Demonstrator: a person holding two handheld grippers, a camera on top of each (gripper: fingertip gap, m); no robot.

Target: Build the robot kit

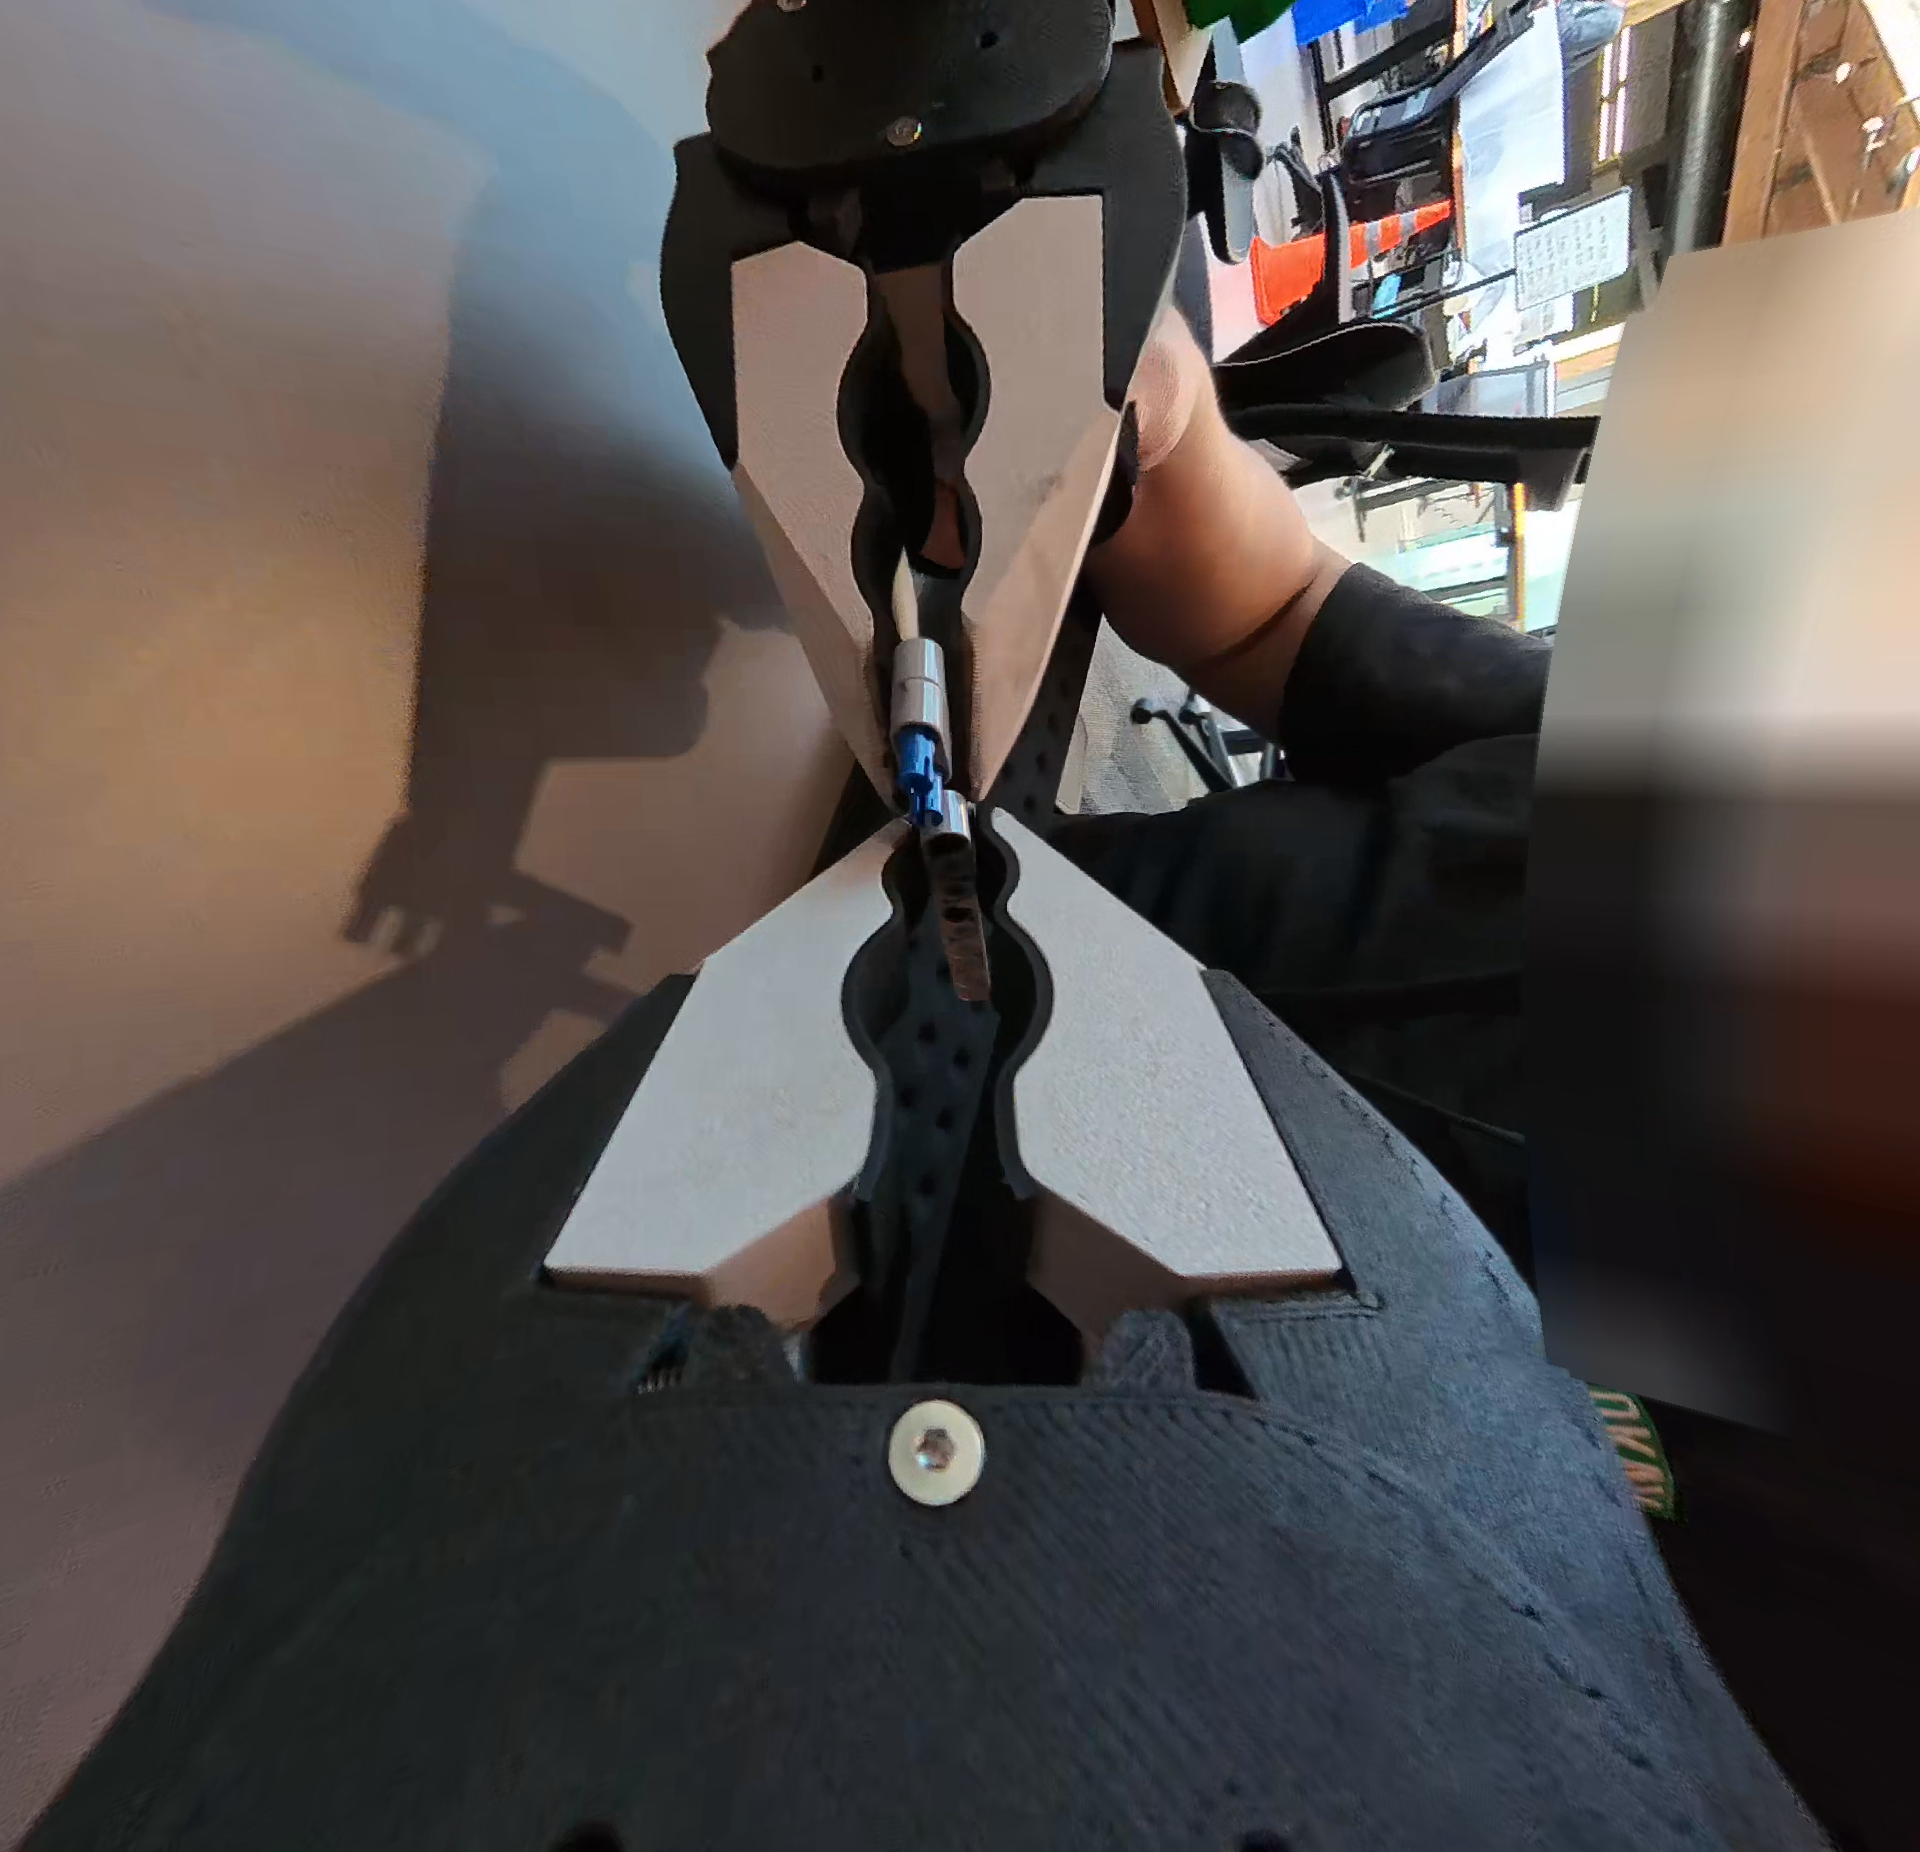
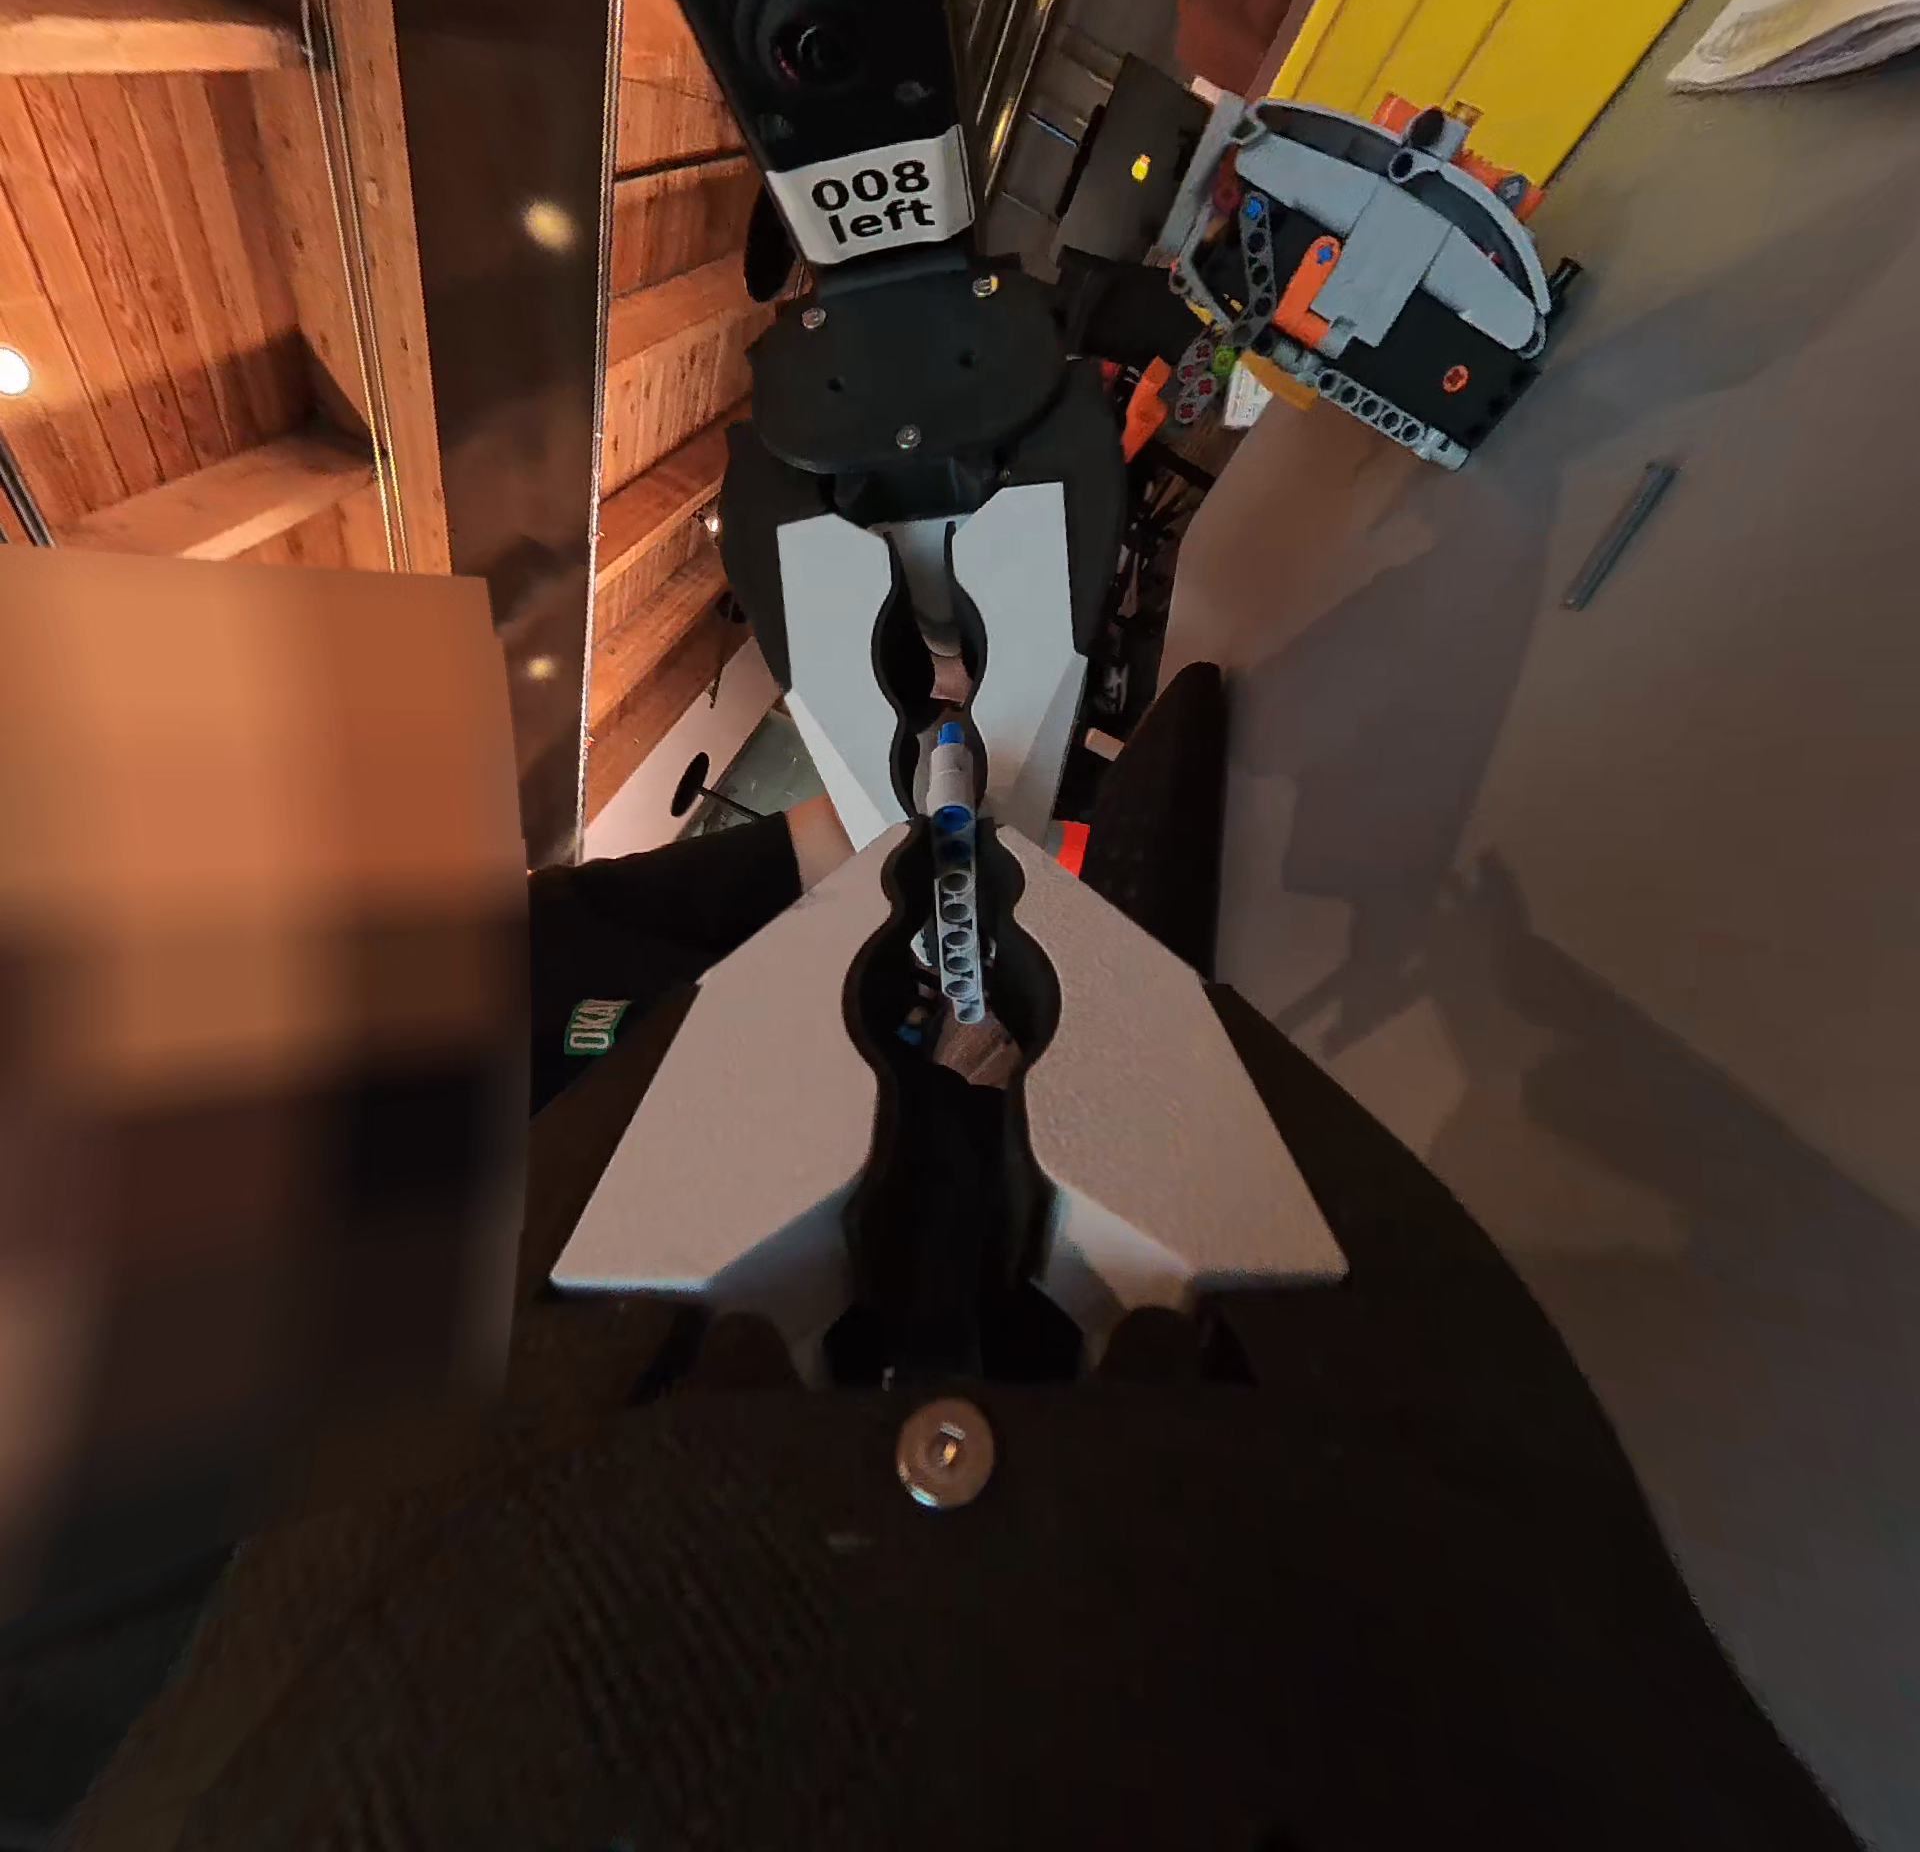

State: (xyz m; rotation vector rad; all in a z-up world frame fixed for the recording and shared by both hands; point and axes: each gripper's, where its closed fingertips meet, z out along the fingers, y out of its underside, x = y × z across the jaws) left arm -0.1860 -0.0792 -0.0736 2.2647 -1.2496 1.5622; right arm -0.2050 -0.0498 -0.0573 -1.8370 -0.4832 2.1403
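A small piece, holed beam (image 1: pixel 964 929) pinned in blue to a sleeve (image 1: pixel 920 685), is pinched mid-frame by both shut claws, left claw (image 1: pixel 943 828) and right claw (image 1: pixel 932 792), beside the counter (image 1: pixel 260 452). It is judged light, stiff and smooth; the beam's flat sides are best gripped

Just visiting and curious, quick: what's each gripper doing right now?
Left gripper: shut on a long grey plastic beam with holes.
Right gripper: shut on a short grey plastic connector with a blue pin.
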